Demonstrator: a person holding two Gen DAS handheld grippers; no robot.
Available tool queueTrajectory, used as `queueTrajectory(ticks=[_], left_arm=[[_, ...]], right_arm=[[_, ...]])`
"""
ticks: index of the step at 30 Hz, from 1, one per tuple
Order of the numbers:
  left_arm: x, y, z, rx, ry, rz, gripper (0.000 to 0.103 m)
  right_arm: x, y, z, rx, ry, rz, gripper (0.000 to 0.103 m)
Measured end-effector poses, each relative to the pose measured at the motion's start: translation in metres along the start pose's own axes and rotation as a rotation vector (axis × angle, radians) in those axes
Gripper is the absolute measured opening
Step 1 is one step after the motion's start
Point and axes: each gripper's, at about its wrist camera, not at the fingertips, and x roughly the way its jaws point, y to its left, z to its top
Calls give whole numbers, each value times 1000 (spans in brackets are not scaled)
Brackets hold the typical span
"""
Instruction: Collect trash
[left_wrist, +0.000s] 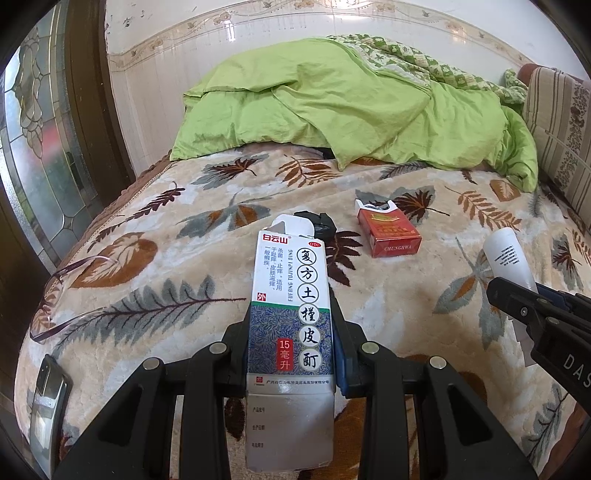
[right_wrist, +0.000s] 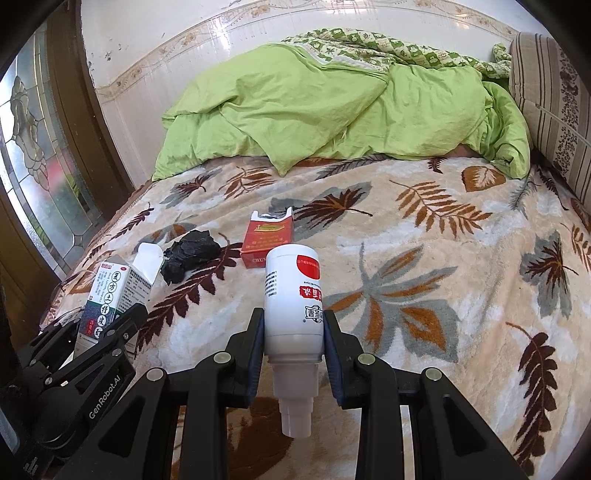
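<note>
Left wrist view: the left gripper (left_wrist: 291, 354) is closed on a tall medicine carton (left_wrist: 290, 317), its pads pressing the carton's two long sides at about mid-height. The carton stands upright between the fingers, top flap open, held above the leaf-patterned blanket (left_wrist: 166, 280). A red cigarette pack (left_wrist: 388, 232), lid open, lies on the blanket towards the middle of the bed. A crumpled black bag (left_wrist: 321, 223) shows just behind the carton's top. A pair of glasses (left_wrist: 70, 295) and a phone (left_wrist: 48, 398) lie near the blanket's left edge; neither looks like trash.

Right wrist view: the right gripper (right_wrist: 293, 350) is closed on a white bottle (right_wrist: 293, 295), held upside down with its nozzle pointing back between the fingers. The pads bear on the lower body, near the shoulder. The red pack and the black bag lie on the blanket beyond, close together, with the bag to the left.

Judgement: both grippers are loaded, so the carton and bottle need depositing before the remaining two items are taken. No bin is visible. The grip should stay firm but light, since the open carton would crush easily.
</note>
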Motion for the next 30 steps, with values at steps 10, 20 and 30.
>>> queueTrajectory(ticks=[10,20,30], left_arm=[[3,12,1,-27,8,50,32],[3,18,1,-43,12,60,32],[2,20,0,-44,11,71,32]], right_arm=[[-1,3,0,-8,-2,14,32],[0,6,-1,-13,0,17,32],[0,7,-1,-14,0,18,32]])
